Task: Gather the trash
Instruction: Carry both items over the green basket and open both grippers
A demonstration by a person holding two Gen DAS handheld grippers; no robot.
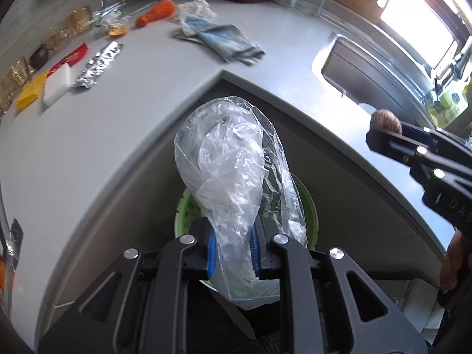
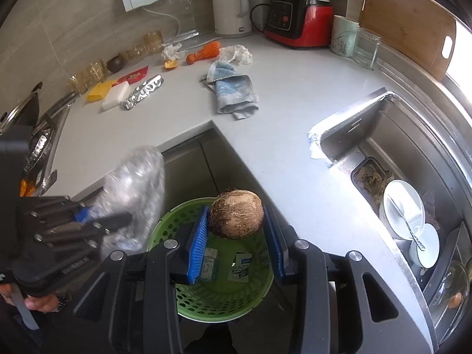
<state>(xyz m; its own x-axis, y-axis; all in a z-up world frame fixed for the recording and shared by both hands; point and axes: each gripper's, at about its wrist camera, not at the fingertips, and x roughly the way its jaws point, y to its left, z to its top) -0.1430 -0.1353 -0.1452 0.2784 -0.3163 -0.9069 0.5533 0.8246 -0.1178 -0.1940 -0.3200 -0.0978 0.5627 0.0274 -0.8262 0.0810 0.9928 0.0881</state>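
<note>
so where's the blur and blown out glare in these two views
Left wrist view: the window at upper right is blown out white, and the blue cloth smears at its edges. Right wrist view: the plastic bag in the left tongs is motion-blurred, while the coconut in the right tongs stays sharp; fisheye bends the counter edge.

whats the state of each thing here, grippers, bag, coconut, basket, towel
left gripper: shut on the bag
crumpled clear plastic bag: held above the basket
right gripper: shut on the coconut
brown hairy coconut: held over the basket
green perforated plastic basket: open, holding cartons
blue cloth towel: crumpled on the counter
</note>
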